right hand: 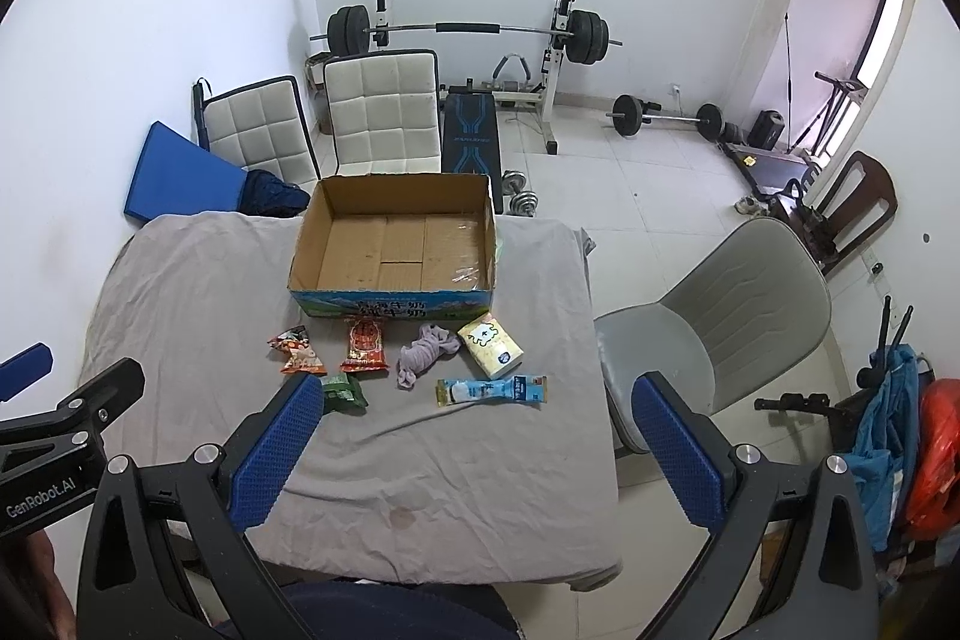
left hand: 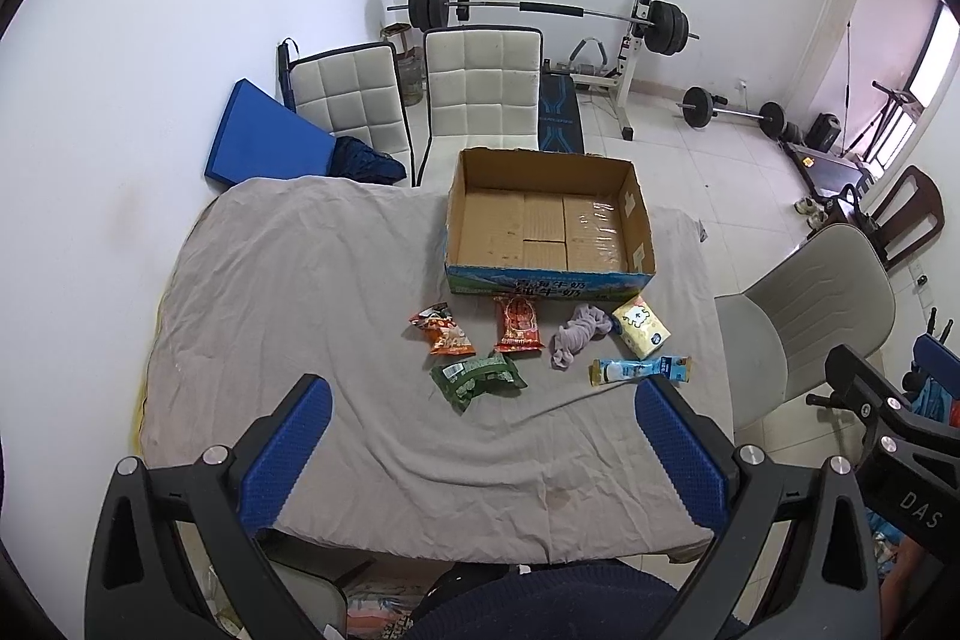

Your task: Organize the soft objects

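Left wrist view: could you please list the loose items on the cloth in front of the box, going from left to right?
Orange snack bag → green snack bag → red snack bag → purple cloth → yellow tissue pack. The blue tube pack lies nearer, below the cloth and tissue pack, so I leave it out of the order.

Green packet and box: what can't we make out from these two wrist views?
- Green packet: right wrist view, near-left part hidden behind the right gripper's finger; whole in the left wrist view.
- Box: print on the front wall too small to read in either view.
- Tube pack: label too small to read.
- Cloth: bunched up, type unclear.
- Left gripper: open, holding nothing.
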